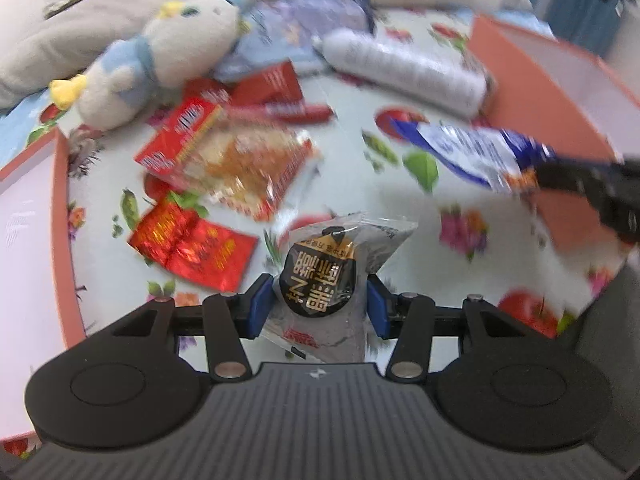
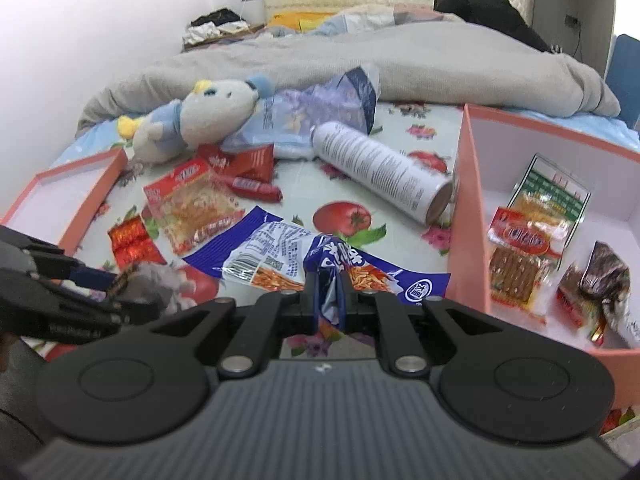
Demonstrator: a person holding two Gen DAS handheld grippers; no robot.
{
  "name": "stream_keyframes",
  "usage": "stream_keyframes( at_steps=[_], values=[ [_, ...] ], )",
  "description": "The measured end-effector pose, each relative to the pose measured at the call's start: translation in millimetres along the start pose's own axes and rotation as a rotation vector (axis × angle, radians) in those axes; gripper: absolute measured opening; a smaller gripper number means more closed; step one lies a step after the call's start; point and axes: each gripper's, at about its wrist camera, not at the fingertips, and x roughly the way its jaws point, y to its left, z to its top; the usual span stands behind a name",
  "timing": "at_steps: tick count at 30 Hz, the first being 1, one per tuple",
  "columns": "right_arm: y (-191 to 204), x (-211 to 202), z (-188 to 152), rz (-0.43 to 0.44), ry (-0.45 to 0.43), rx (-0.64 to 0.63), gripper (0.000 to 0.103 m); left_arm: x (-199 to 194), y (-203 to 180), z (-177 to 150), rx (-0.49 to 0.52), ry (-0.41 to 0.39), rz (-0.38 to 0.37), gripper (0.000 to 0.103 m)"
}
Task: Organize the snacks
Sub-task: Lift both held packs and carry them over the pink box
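With both claws loaded, you've got the left gripper (image 1: 320,304) clamped on the grey snack pack (image 1: 332,276) and the right gripper (image 2: 329,300) pinching the blue noodle bag (image 2: 308,264) by its crumpled edge. Orange box (image 2: 468,216) sits just right of the right claw, already holding snacks, so that's likely your drop.

bed: cloth (image 2: 304,184) covers it, blanket (image 2: 400,68) bunched behind
left edge: lid (image 2: 80,188)
right edge: box (image 2: 466,208) with three packets in it
can (image 2: 380,170): lying down, base right by the box wall
plush (image 2: 192,118): back left, bag (image 2: 320,116) just right of it
middle: sausage (image 2: 256,189) behind noodle pack (image 2: 192,204)
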Motion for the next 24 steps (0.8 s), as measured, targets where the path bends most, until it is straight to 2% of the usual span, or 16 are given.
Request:
stream_keyframes(
  at_steps=[4, 8, 21, 24],
  values=[
    [-4.0, -12.3, 15.1, -0.012, -0.044, -0.007, 0.011, -15.4, 7.2, 24.9, -0.112, -0.044, -0.024, 0.055],
    [-9.3, -27.7, 32.8, -0.028, -0.101, -0.013, 0.011, -33.1, 3.1, 49.9, -0.160, -0.102, -0.034, 0.055],
    [-44.1, -74.6, 86.6, -0.109, -0.281, -0.005, 0.011, -87.4, -28.1, 127.2, -0.201, -0.261, -0.097, 0.055],
    [-54.1, -86.6, 98.4, -0.140, -0.318, -0.010, 0.011, -99.2, -46.1, 147.8, -0.157, -0.300, -0.098, 0.055]
  ],
)
